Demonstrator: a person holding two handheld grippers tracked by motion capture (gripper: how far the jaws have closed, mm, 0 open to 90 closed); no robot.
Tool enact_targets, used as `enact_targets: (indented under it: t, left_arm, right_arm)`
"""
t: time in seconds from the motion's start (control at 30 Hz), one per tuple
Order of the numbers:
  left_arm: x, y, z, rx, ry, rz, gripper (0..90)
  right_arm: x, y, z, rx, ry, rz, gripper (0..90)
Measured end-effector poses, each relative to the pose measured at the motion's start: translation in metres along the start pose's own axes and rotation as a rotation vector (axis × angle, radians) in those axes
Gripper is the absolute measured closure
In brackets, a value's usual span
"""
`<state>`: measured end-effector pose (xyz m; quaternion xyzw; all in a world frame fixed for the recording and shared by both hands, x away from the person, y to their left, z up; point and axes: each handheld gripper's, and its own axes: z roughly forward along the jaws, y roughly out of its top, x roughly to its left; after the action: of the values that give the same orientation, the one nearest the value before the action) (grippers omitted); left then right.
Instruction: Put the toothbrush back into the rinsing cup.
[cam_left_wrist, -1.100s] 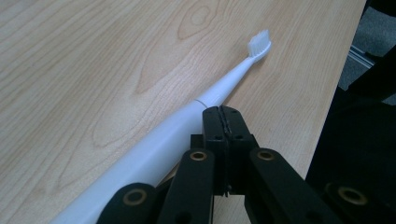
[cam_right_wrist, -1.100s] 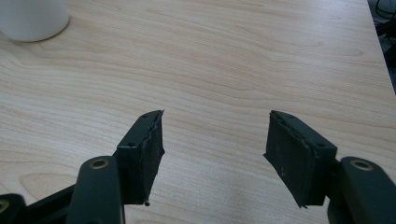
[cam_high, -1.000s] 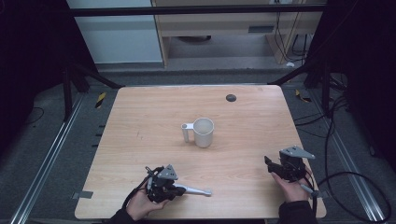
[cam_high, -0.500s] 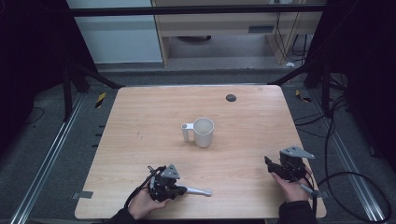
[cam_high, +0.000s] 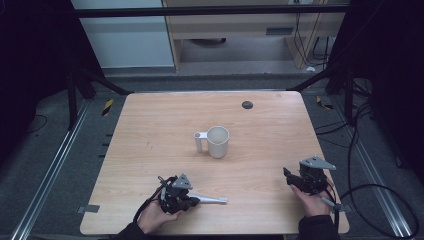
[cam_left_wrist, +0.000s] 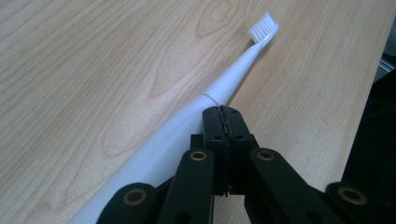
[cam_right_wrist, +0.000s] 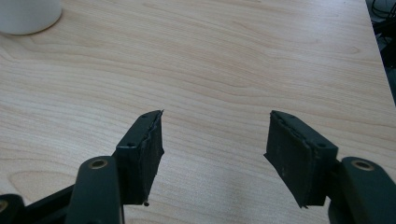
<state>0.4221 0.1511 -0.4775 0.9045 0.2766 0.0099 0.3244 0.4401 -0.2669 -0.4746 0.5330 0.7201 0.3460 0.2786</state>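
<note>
A white electric toothbrush (cam_high: 212, 200) lies flat on the wooden table (cam_high: 150, 130) near its front edge, with the bristle head (cam_left_wrist: 264, 25) pointing away from my left gripper (cam_high: 194, 200). In the left gripper view my left gripper (cam_left_wrist: 223, 113) is shut, its jaws pressed together with nothing between them. It rests right beside the toothbrush handle (cam_left_wrist: 182, 135). My right gripper (cam_high: 288, 176) hovers low at the front right, and in its own view it (cam_right_wrist: 215, 140) stands open over bare wood. A white mug (cam_high: 218, 141) stands upright at the table's middle, handle to the left.
A small dark round disc (cam_high: 247, 104) sits in the tabletop near the back edge. The bottom of the mug (cam_right_wrist: 28, 16) shows at the top left corner of the right gripper view. Black frame posts and cables surround the table on the floor.
</note>
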Motion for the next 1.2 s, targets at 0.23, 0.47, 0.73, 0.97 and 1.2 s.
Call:
enact_targets:
  t: [0.23, 0.47, 0.73, 0.97, 1.2]
  left_arm:
    - [0.0028, 0.0007, 0.0022, 0.0, 0.009, -0.011, 89.3]
    - [0.0049, 0.0017, 0.0032, -0.007, 0.017, -0.019, 89.3]
    - [0.0051, 0.0048, 0.0065, -0.005, 0.02, -0.017, 89.3]
    - [0.006, 0.0074, 0.0096, -0.005, 0.028, -0.013, 89.3]
    - [0.0089, 0.0089, 0.0098, -0.013, 0.038, -0.024, 89.3]
  right_arm:
    - [0.0002, 0.0, 0.0003, 0.005, -0.002, 0.0, 36.3]
    - [0.0002, 0.0001, 0.0005, 0.006, -0.002, -0.001, 36.3]
    - [0.0003, 0.0002, 0.0009, 0.008, -0.002, -0.002, 36.3]
    - [0.0, 0.0001, 0.0012, 0.008, -0.006, -0.003, 36.3]
    - [0.0002, 0.0001, 0.0014, 0.009, -0.005, -0.002, 36.3]
